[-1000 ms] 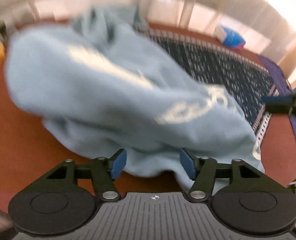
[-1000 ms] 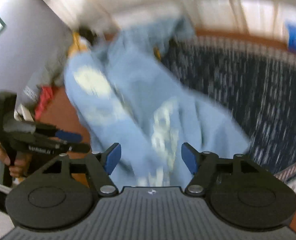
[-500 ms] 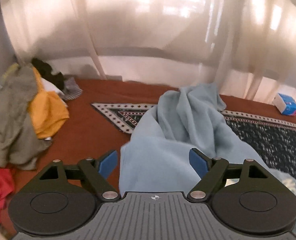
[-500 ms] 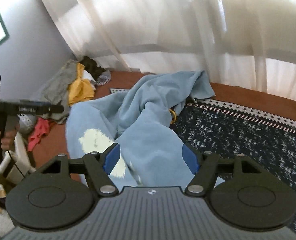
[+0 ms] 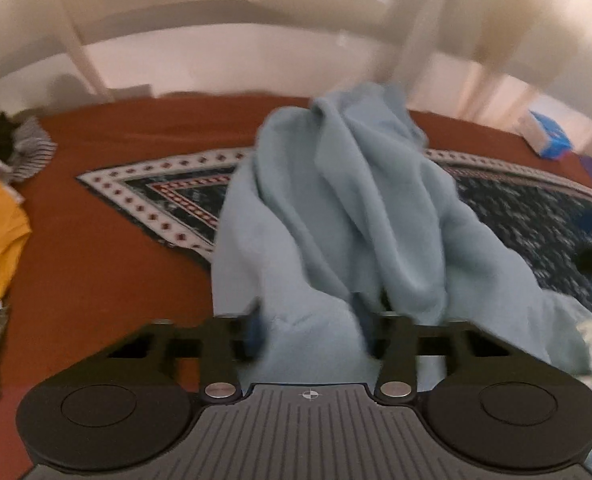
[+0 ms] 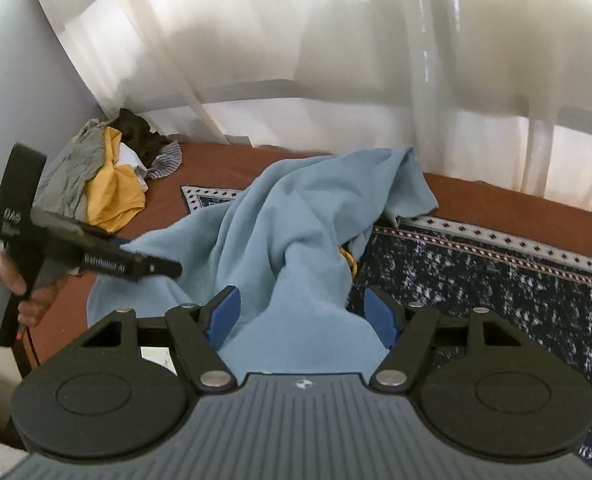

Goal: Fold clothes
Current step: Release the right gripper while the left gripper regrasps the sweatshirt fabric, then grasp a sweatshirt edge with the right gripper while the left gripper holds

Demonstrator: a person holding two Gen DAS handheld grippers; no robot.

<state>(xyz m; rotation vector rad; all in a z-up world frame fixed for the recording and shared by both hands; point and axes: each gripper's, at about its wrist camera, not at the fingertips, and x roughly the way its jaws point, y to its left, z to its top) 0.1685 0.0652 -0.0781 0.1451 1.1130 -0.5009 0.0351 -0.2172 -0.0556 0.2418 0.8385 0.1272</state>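
Two grippers face one crumpled light-blue garment [image 6: 296, 232] that lies partly on the patterned rug [image 6: 496, 280], running toward twelve o'clock. Right gripper [image 6: 302, 316] stands wide open with cloth between its fingers, ungripped. Left gripper [image 5: 314, 330] is blurred, fabric bunched between its fingers; grip cannot be told. Clothes pile [image 6: 104, 176] lies at ten o'clock.

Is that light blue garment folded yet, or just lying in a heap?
Still a heap. The light blue garment lies bunched in twisted ridges across the patterned rug and the orange-brown surface, with no flat layers or straight fold edges.
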